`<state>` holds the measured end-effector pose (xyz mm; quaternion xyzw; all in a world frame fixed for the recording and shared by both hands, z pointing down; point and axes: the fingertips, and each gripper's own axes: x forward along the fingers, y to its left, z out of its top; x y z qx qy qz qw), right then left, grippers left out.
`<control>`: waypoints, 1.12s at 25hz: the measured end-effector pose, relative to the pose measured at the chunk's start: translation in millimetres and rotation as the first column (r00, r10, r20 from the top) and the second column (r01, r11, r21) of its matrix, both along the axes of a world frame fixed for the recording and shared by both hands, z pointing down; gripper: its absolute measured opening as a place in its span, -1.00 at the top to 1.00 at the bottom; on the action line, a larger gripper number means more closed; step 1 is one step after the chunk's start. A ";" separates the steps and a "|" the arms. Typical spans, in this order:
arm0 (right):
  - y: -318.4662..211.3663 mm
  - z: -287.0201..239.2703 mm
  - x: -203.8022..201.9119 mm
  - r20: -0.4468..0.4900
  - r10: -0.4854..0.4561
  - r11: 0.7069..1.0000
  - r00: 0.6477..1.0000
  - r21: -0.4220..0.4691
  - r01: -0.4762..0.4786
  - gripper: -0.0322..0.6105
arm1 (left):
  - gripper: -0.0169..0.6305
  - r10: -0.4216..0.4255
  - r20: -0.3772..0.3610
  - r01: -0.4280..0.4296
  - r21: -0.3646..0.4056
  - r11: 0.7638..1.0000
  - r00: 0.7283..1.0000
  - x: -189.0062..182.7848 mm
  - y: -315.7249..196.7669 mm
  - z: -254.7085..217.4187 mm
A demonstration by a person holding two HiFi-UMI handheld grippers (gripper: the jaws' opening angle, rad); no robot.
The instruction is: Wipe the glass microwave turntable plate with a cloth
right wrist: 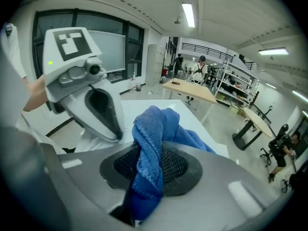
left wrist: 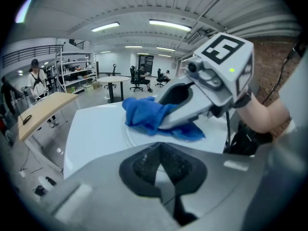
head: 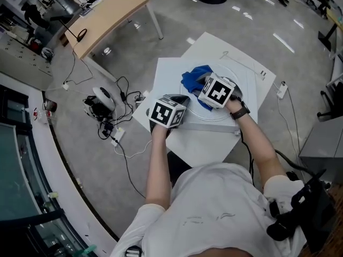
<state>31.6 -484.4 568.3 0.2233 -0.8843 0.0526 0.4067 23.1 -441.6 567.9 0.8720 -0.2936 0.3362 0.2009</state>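
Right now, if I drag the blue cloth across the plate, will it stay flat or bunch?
Likely bunch: the blue cloth folds softly between the right gripper's fingers, so it looks floppy. It looks light and should probably slide easily on the glass plate.

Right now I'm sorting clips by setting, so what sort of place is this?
Probably an open-plan lab or workshop office: a wooden desk, office chairs and storage shelves stand on a bare concrete floor, with cables trailing beside the white table.
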 end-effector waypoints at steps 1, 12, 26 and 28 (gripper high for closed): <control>-12.8 0.4 5.1 -0.011 0.027 1.000 1.000 0.009 -0.027 0.58 | 0.95 -0.002 0.000 0.002 0.002 1.000 1.000 -0.1 0.1 0.2; -0.6 -2.4 127.7 -0.106 0.213 0.976 0.971 -0.010 -0.215 0.58 | 0.95 -0.004 0.009 0.004 0.026 1.000 1.000 -0.3 0.9 0.0; 56.7 0.4 6.5 -0.005 -0.106 0.992 0.994 -0.069 0.105 0.58 | 0.95 -0.001 0.010 0.001 0.026 1.000 1.000 2.6 1.0 -0.4; 29.5 0.5 16.1 -0.034 -0.033 0.999 0.999 -0.030 0.032 0.58 | 0.95 -0.007 0.008 0.006 0.028 1.000 1.000 3.2 0.6 -0.3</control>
